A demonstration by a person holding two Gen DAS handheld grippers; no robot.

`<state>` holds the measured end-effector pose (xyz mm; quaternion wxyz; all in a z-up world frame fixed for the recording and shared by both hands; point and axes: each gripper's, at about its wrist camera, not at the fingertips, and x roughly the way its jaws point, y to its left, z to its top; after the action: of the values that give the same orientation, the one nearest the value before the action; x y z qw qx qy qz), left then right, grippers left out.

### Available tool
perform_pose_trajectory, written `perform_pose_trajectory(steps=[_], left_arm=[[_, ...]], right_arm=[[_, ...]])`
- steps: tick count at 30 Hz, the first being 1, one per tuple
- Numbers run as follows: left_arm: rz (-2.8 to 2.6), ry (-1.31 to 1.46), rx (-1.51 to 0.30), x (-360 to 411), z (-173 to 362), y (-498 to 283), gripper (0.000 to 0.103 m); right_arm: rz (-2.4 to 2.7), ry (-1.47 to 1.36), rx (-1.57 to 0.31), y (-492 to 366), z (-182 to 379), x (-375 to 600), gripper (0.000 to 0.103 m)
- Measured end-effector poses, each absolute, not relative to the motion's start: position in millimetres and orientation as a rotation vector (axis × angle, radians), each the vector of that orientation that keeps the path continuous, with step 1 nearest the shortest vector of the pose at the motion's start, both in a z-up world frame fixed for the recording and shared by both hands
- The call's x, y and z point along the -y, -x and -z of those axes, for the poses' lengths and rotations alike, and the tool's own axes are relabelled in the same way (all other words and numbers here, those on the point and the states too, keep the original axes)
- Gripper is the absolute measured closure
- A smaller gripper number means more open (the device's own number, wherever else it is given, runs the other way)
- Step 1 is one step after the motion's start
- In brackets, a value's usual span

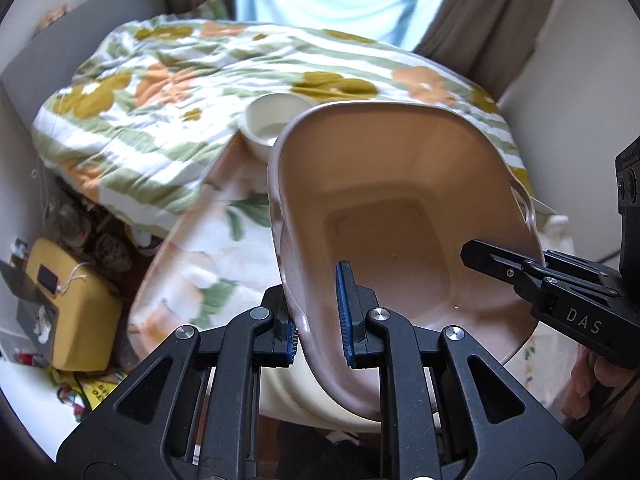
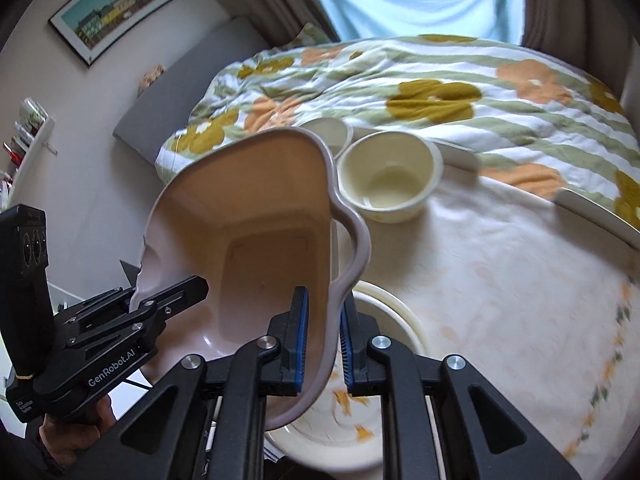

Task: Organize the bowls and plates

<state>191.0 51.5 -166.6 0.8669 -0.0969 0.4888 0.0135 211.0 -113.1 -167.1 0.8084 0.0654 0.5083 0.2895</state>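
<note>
A large beige plastic basin (image 1: 392,184) (image 2: 260,184) hangs tilted in the air above the cloth-covered surface. My left gripper (image 1: 318,320) (image 2: 160,300) is shut on its left rim. On the opposite rim, beside the wavy handle, my right gripper (image 2: 323,336) (image 1: 532,268) is shut too. A cream bowl (image 2: 388,176) (image 1: 268,128) stands on the flowered cloth behind the basin, and a second cream bowl (image 2: 328,132) peeks out behind it. Under the basin lies a cream plate (image 2: 396,320) (image 1: 292,396), partly hidden.
A flowered quilt (image 1: 160,92) (image 2: 440,92) is heaped behind the bowls. Flat white edges (image 2: 592,212) lie at the right on the pale cloth (image 2: 500,280). On the floor at the left stands a yellow box (image 1: 68,304) with a phone on it. A hand (image 2: 80,432) holds the left gripper.
</note>
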Motion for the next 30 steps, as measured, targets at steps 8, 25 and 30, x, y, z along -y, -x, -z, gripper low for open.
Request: perform_pose_trajectory(steps=[8,25,30], left_arm=[[0.168,0.123,-1.002,76,154,-173,0.089],[0.424,0.035,-1.184,220,262,-187,0.089],[0.43,0.006,-1.201,231,285,-194,0.089]], right_arm=[[-0.425,-0.228,-1.032,-157,154,233,0.089],[-0.122,-0.377,-1.135,-123,244,358,0.09],[-0.111,-0.385,-1.136,-125,262,364,0.09]])
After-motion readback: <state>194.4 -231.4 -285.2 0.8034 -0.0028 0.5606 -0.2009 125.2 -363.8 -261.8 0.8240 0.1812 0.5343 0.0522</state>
